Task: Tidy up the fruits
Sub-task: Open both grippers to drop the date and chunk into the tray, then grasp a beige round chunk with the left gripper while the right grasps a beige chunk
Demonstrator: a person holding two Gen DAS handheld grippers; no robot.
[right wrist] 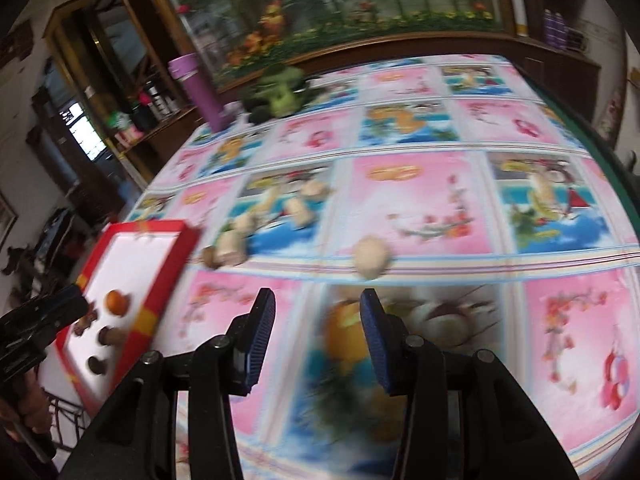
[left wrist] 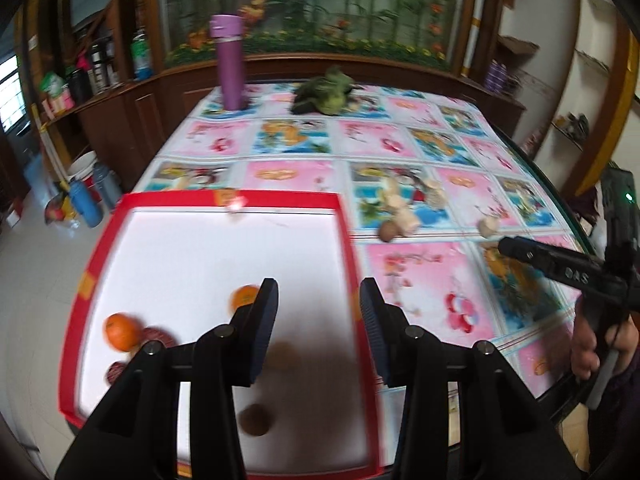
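Note:
A red-rimmed white tray lies at the table's left front. It holds two oranges, dark red fruits and brown round fruits. My left gripper is open and empty above the tray's right part. A pale round fruit lies on the cloth just beyond my right gripper, which is open and empty. A brown fruit and beige pieces lie near the tray's corner. The right gripper also shows in the left wrist view.
A purple bottle and green leafy vegetables stand at the table's far side. The patterned cloth covers the table. The table's right edge is glass-rimmed. Shelves and floor clutter lie left.

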